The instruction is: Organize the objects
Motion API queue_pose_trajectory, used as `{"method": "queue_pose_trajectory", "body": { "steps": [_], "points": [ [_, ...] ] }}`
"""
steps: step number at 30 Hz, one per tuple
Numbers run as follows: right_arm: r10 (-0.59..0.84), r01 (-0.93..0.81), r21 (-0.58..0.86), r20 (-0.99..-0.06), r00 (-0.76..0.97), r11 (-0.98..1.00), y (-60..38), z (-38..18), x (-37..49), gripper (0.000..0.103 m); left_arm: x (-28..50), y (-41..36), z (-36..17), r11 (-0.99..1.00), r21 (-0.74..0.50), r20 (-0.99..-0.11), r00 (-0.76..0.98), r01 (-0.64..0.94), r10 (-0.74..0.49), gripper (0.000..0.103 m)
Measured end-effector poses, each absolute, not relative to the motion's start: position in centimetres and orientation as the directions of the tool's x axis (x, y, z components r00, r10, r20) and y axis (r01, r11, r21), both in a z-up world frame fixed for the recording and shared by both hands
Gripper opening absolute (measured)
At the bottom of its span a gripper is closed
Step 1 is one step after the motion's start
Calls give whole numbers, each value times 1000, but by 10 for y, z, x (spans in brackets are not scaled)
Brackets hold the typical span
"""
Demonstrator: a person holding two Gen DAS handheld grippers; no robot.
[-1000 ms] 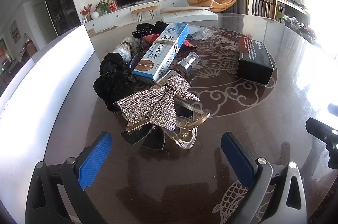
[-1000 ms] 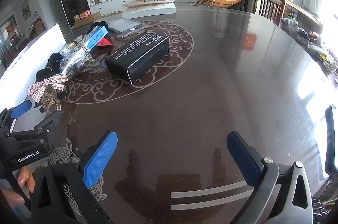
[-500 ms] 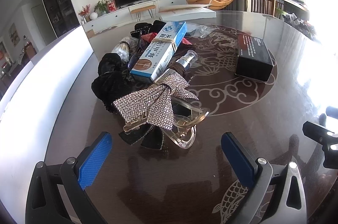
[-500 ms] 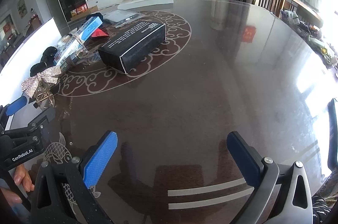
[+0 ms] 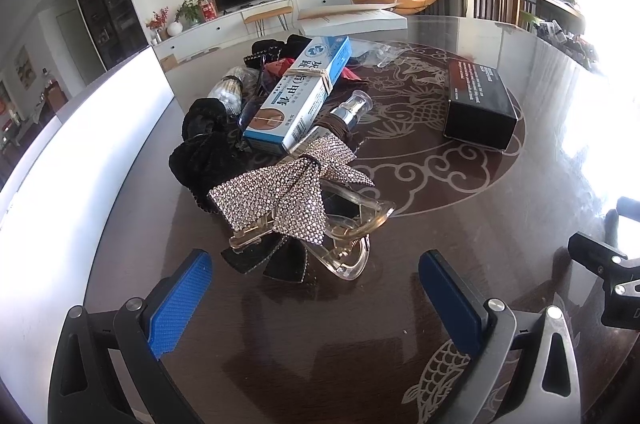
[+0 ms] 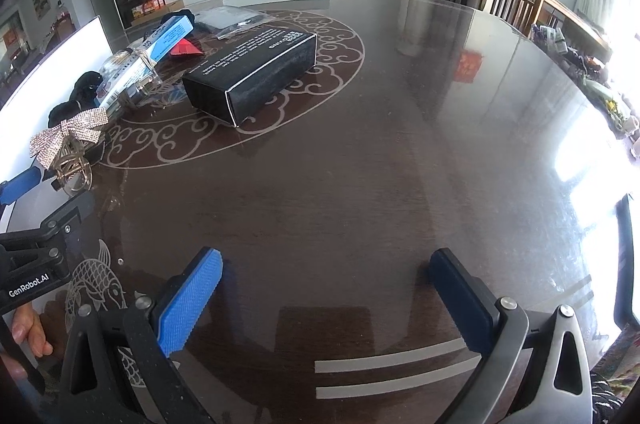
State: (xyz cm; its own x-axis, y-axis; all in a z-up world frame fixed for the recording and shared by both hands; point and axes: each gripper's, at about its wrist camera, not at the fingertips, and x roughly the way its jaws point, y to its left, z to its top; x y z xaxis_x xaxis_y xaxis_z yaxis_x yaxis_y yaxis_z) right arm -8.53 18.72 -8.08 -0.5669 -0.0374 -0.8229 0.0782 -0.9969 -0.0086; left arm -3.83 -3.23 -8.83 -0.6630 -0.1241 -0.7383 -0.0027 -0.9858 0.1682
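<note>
We hold both grippers with jaws apart above the dark glossy wooden table (image 5: pixel 460 224).

Left wrist view: our left gripper (image 5: pixel 316 288), empty, faces the rhinestone bow hair clip (image 5: pixel 280 196) heading a pile near the table's left edge, with the blue-and-white carton (image 5: pixel 300 96) behind it.
Right wrist view: our right gripper (image 6: pixel 324 288), empty, hangs over bare wood; the black rectangular box (image 6: pixel 256 76) lies on the inlaid circle, well apart.
</note>
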Motion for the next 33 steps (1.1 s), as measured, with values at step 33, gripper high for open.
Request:
{"method": "queue_pose_trajectory", "body": {
  "steps": [33],
  "points": [
    [-36,77,-12,-800,-599,-997,186,-82,-83,103,-39,-29,-92,-984,176,-746,-655,-21,-119,103]
  ]
}}
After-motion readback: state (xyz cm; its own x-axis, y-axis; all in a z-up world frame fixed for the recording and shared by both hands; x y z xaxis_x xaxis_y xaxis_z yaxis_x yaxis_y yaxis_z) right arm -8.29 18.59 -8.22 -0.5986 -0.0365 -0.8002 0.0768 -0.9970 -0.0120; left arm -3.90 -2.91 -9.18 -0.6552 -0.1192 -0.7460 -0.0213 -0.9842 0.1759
